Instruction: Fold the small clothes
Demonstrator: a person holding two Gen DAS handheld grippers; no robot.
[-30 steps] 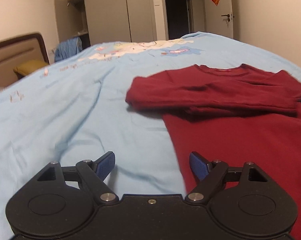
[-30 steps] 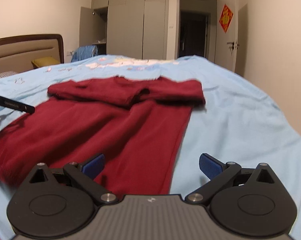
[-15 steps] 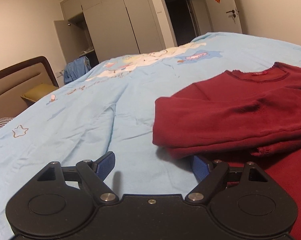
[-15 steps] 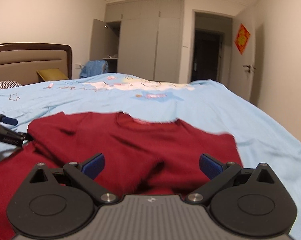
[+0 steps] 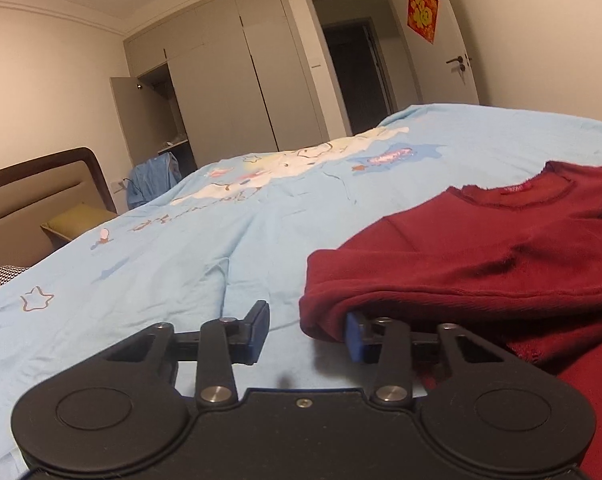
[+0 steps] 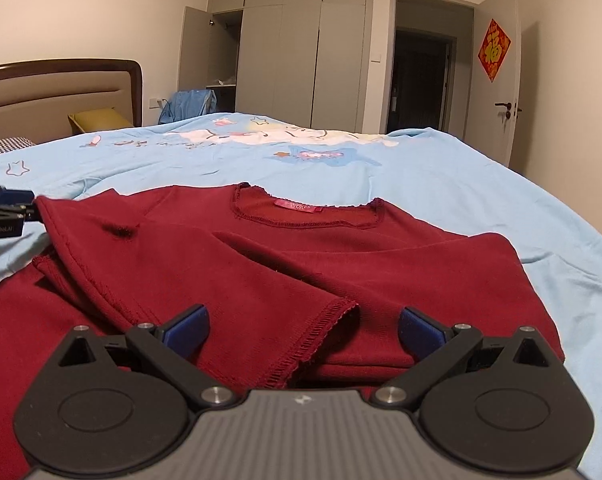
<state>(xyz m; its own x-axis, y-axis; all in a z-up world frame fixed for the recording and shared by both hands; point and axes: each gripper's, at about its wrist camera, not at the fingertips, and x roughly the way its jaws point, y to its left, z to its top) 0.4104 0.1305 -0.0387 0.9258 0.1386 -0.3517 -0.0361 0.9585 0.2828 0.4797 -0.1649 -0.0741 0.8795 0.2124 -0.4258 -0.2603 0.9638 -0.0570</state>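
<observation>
- We are counting two grippers and one dark red top (image 6: 341, 264).
- We are seeing the left gripper (image 5: 307, 334) partly open, its right finger tucked under the top's folded shoulder edge, its left finger over bare sheet.
- We are seeing the right gripper (image 6: 303, 326) spread wide, gripping nothing, fingers either side of a folded-in sleeve cuff (image 6: 317, 332).
- The top is lying on a light blue printed bedsheet (image 6: 441, 168).
- Beyond, we are seeing a headboard (image 6: 61, 88), grey wardrobe (image 6: 301, 56) and dark doorway (image 6: 421, 68).

shirt (image 6: 341, 264): dark red matt knit cloth, stitched hems | bedsheet (image 5: 161, 264): pale blue smooth cloth | left gripper (image 5: 305, 334): matt black plastic, metal pins | headboard (image 6: 61, 88): glossy wood rim
</observation>
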